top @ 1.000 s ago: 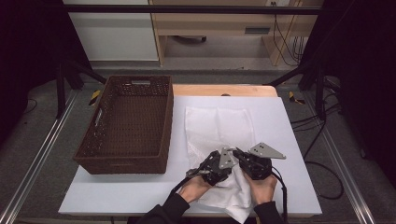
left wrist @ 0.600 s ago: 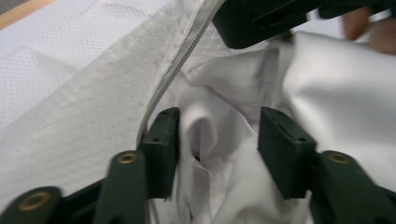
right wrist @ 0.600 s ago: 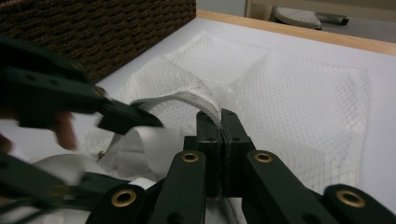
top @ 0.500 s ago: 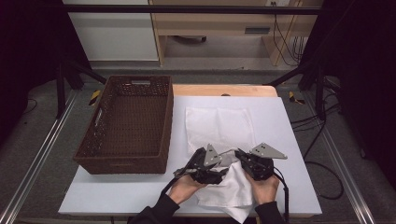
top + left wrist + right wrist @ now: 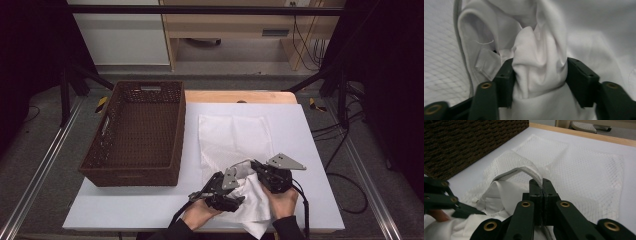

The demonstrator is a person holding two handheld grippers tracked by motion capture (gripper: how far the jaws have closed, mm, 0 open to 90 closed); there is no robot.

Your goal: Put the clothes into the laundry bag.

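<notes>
Left gripper view puts us right at the work: our left tool (image 5: 539,82) has a thick bunch of the white garment (image 5: 539,67) between its jaws. Those jaws have just been opening and then closing partway, and both pads now look pressed into the fold, so we read this as a fresh grasp lower on the cloth. In the high view the left tool (image 5: 220,192) sits a little further toward the near-left than it did a second ago, when it was tight against the right one.

Just beyond, our right tool (image 5: 541,195) is clenched on the rim of the white mesh bag (image 5: 584,165), lifting the edge so the mouth arches open. It has not shifted.

The garment lies at the near edge of the tabletop (image 5: 150,205), its front part tucked into the mouth, the rest loose between our hands (image 5: 250,200). The bag stretches flat away from us.

We judge the regrip means another push of cloth into the bag comes next; much of it is not yet inside.

Farther left stands the brown wicker basket (image 5: 135,175).
</notes>
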